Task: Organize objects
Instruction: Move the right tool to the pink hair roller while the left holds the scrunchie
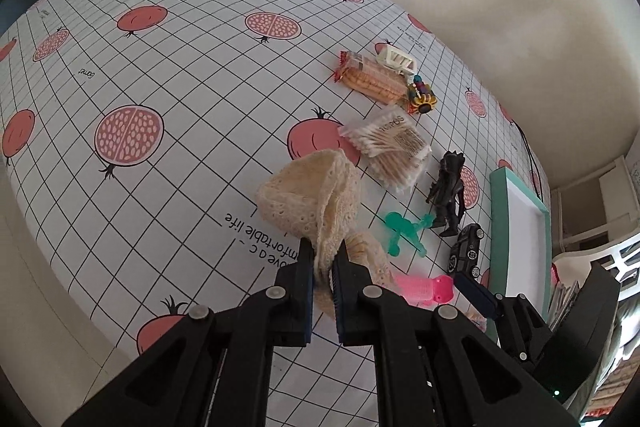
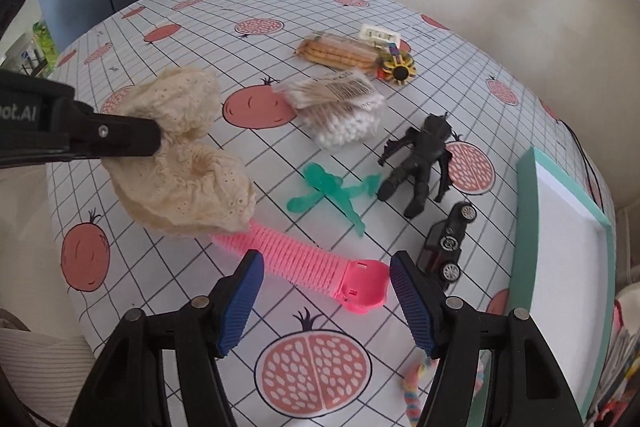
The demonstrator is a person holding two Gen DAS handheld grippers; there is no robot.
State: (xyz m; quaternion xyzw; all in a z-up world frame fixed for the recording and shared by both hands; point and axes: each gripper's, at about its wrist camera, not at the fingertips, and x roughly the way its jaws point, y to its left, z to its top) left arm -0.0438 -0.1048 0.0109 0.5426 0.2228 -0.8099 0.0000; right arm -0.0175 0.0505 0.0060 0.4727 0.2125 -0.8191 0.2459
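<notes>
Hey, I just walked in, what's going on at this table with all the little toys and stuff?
A person is tidying a cluttered table with a handheld claw in each hand. The left claw is clamped on a cream lace scrunchie, held up off the table. The right claw is open, poised over a pink hair roller lying on the cloth. A green toy figure, black action figure, toy car, cotton swabs and crackers lie untouched beside a teal-rimmed tray.
</notes>
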